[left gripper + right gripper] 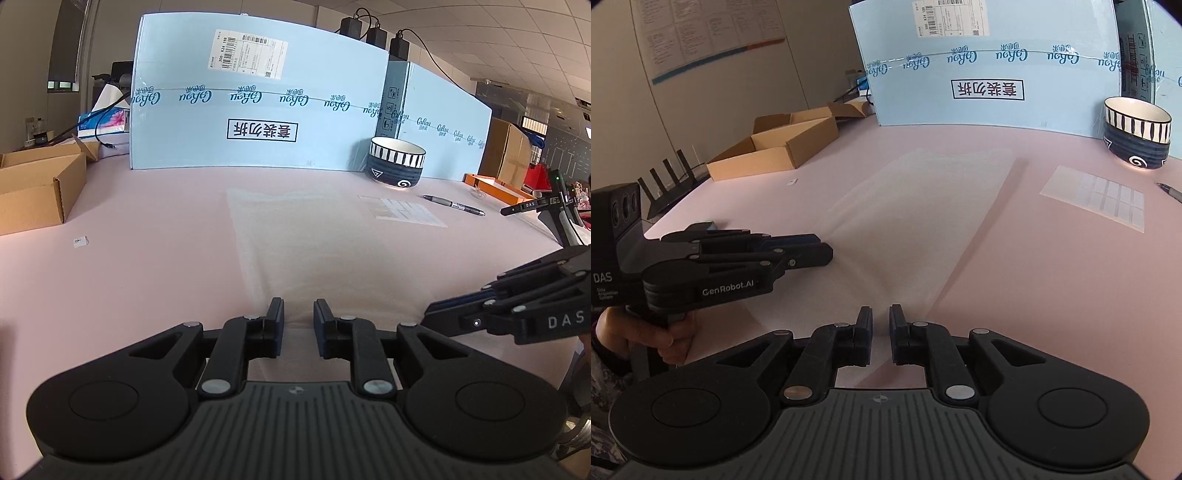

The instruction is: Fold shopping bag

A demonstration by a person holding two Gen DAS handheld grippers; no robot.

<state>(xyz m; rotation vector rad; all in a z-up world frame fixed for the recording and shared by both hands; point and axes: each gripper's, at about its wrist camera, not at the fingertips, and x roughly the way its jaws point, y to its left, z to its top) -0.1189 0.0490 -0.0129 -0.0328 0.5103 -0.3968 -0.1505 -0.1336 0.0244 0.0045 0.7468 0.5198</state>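
A translucent shopping bag lies flat on the pink counter, its near end at the front edge where both grippers wait, apparently placed to lift that end for a fold. The left gripper and right gripper each show a narrow gap; whether film is pinched is unclear. A striped bowl, pen and label sheet sit toward the back right, clear of the bag.

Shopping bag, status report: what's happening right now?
Both grippers, left and right, slightly open, empty. Shopping bag flat, unfolded on the table. Nothing in the way.
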